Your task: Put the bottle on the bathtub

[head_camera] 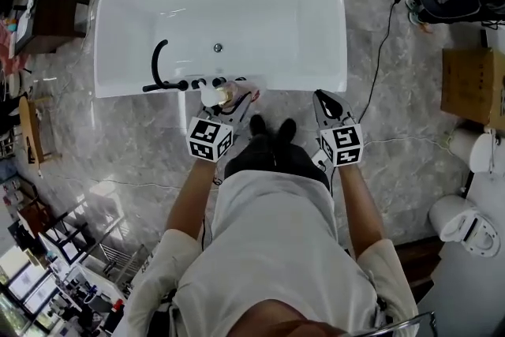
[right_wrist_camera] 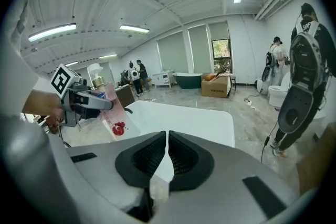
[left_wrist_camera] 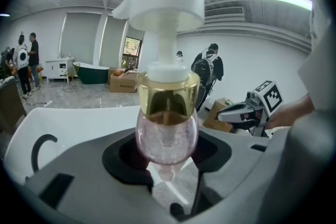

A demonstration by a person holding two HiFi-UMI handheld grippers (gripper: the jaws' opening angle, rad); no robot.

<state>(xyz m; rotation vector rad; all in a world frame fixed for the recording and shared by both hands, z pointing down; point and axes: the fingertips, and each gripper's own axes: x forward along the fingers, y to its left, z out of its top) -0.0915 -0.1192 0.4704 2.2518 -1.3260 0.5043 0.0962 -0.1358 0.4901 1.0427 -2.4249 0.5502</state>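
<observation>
Currently: left gripper (head_camera: 235, 97), jaws clamped on the bottle (head_camera: 225, 94) at its clear rounded shoulder just below the gold collar; bottle tilted, white pump head to the left, held over the near rim of the bathtub (head_camera: 304, 81), and whether its base touches the rim cannot be told. Right gripper (head_camera: 327, 102), jaws together with nothing between them, near the same rim further right, well apart from the bottle. Black tap (head_camera: 160, 61) and its knobs, on the rim just left of the bottle. Hazards, as judged: the grip sits high, so the body may swing in the jaws; released while tilted, it would likely topple off the narrow ledge into the basin or onto the floor; a leftward drift would knock the knobs. Open room: bare rim to the right, between the two grippers; person's shoes (head_camera: 272, 129) close to the near edge
</observation>
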